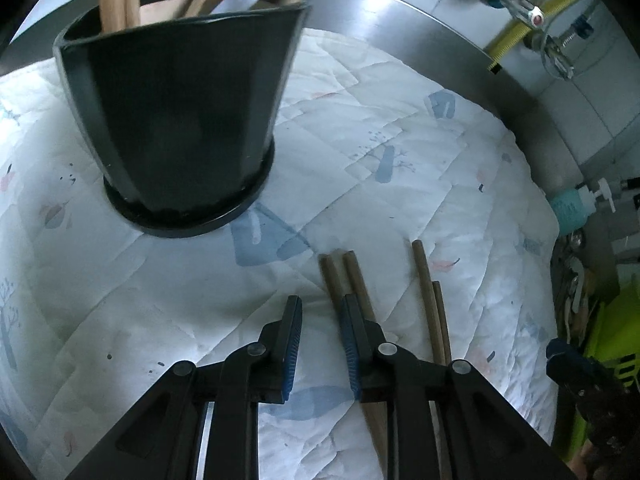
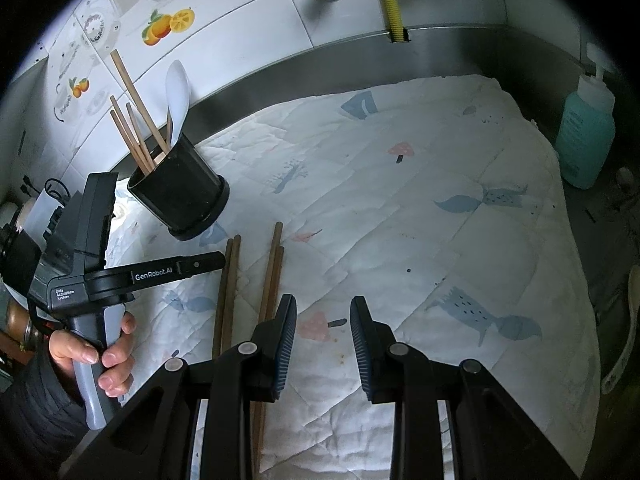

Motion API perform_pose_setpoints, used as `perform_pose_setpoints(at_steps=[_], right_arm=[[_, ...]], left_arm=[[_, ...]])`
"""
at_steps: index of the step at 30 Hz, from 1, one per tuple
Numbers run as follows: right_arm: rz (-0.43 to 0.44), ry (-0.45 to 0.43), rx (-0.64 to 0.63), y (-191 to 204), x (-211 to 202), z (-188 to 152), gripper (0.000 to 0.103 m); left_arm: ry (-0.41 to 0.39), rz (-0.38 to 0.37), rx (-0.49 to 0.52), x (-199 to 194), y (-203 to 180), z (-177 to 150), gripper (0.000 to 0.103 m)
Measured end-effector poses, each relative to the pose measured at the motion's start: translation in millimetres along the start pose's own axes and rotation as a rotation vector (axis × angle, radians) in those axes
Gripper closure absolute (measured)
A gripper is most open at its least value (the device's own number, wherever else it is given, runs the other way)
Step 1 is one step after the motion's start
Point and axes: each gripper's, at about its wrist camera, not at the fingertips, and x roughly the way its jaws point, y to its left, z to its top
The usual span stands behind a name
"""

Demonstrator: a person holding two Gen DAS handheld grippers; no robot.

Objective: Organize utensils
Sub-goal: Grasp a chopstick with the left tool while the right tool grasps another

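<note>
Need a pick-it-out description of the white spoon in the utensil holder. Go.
Find the black utensil holder standing at the back left of the quilted cloth, near the steel backsplash. Several tan chopsticks stick up out of it. The white spoon rises among them: the only broad, pale, rounded piece, where everything beside it is a thin wooden stick.

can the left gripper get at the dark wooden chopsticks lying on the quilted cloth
Probably yes: the left gripper hovers open right beside the nearest dark wooden chopsticks, with nothing between them.
</note>
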Motion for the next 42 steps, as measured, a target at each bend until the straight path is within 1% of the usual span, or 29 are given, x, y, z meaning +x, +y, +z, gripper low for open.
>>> perform_pose_setpoints(at_steps=[3, 7, 10, 15, 18, 20, 23, 26, 27, 31, 32, 33, 34, 36, 41, 42], right_arm=[[0.004, 0.001, 0.003, 0, 1, 0, 0.072], [0.008, 0.004, 0.001, 1, 2, 0, 0.072], [0.008, 0.003, 0.0, 1, 2, 0, 0.072], [0.008, 0.001, 0.002, 2, 2, 0, 0.072], [0.01, 0.004, 0.001, 1, 1, 1, 0.072], [0.011, 0.005, 0.0, 1, 2, 1, 0.072], [0.012, 0.004, 0.005, 1, 1, 1, 0.072], [0.011, 0.003, 0.008, 1, 1, 0, 0.071], [0.012, 0.004, 0.011, 0, 1, 0, 0.072], [0.009, 0.009, 0.01, -2, 2, -1, 0.072], [0.008, 0.011, 0.009, -2, 3, -1, 0.072], [0.007, 0.016, 0.008, -1, 5, -1, 0.072], [0.008, 0.021, 0.008, -1, 6, -1, 0.072], [0.014, 0.031, 0.003, 2, 10, 0, 0.072], [0.026, 0.052, -0.022, 12, 24, 3, 0.072], [0.032, 0.056, -0.028, 15, 28, 5, 0.075]], left_arm=[[0.007, -0.002, 0.005, 0, 1, 0, 0.079], [0.026, -0.034, -0.032, -2, 4, 2, 0.079], [0.028, -0.029, -0.038, 0, 2, 3, 0.079], [0.023, 0.026, 0.003, 2, -6, 4, 0.078], [0.033, 0.042, 0.017, 4, -11, 5, 0.078], [0.033, 0.073, 0.033, 6, -17, 6, 0.077], [0.043, 0.093, 0.02, 9, -21, 8, 0.077], [0.03, 0.115, 0.038, 9, -25, 5, 0.077], [0.025, 0.118, 0.043, 9, -26, 4, 0.079], [0.01, 0.11, 0.075, 8, -25, 1, 0.081], [0.011, 0.099, 0.072, 7, -24, 1, 0.084], [0.015, 0.086, 0.066, 7, -23, 2, 0.091], [0.019, 0.064, 0.06, 6, -21, 2, 0.094], [0.01, 0.068, 0.064, 2, -20, 1, 0.097], [-0.004, 0.074, 0.075, -10, -8, -4, 0.101], [-0.006, 0.074, 0.074, -13, -5, -4, 0.101]])
